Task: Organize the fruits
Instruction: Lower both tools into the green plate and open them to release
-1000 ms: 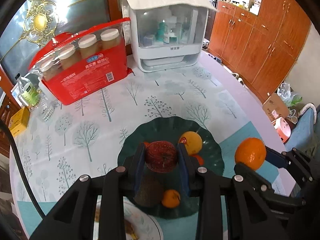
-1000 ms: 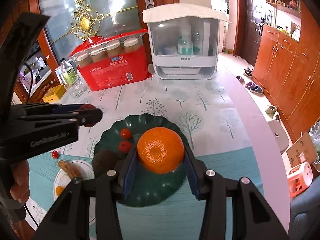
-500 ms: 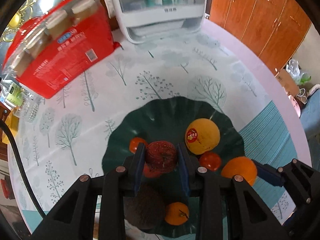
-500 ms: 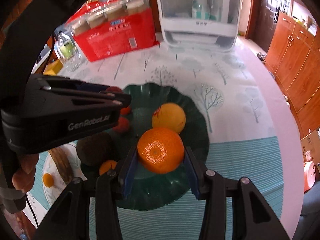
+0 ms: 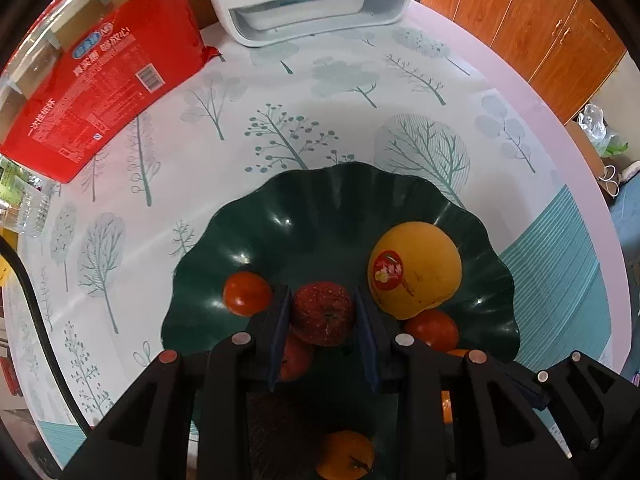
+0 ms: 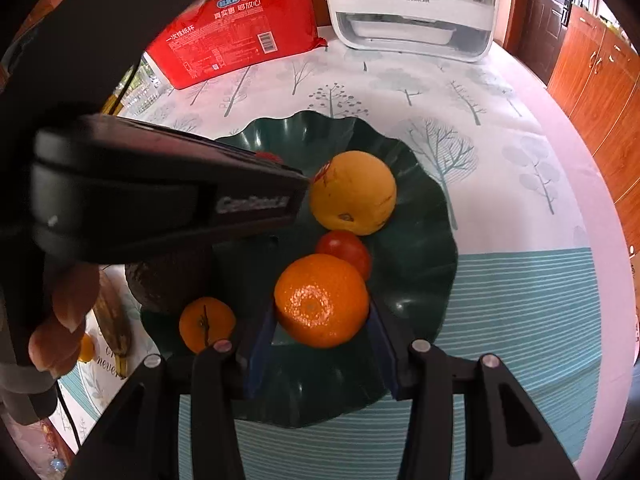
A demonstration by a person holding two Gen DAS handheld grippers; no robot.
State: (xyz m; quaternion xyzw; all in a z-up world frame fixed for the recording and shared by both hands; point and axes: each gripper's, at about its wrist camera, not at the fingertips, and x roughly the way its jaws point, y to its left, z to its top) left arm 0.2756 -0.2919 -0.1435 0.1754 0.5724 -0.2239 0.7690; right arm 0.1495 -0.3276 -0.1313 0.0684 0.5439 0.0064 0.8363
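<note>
My left gripper (image 5: 323, 314) is shut on a dark red fruit (image 5: 323, 312) and holds it low over the dark green wavy plate (image 5: 320, 200). The plate holds a big yellow orange with a sticker (image 5: 416, 268), two tomatoes (image 5: 247, 293) (image 5: 433, 330), a small tangerine (image 5: 346, 454) and a dark avocado (image 6: 168, 280). My right gripper (image 6: 322, 312) is shut on an orange (image 6: 322, 300) just above the plate's near side (image 6: 416, 248). The left gripper's body (image 6: 160, 192) crosses the right wrist view and hides part of the plate.
A red pack of paper cups (image 5: 100, 80) stands at the back left. A white cabinet (image 5: 312, 8) stands at the back. A white plate with a banana (image 6: 114, 320) lies left of the green plate. The round table edge (image 5: 560, 132) curves on the right.
Both grippers have come down toward the green plate with their fruits. The red fruit and the orange now sit low among the fruits on the plate.
</note>
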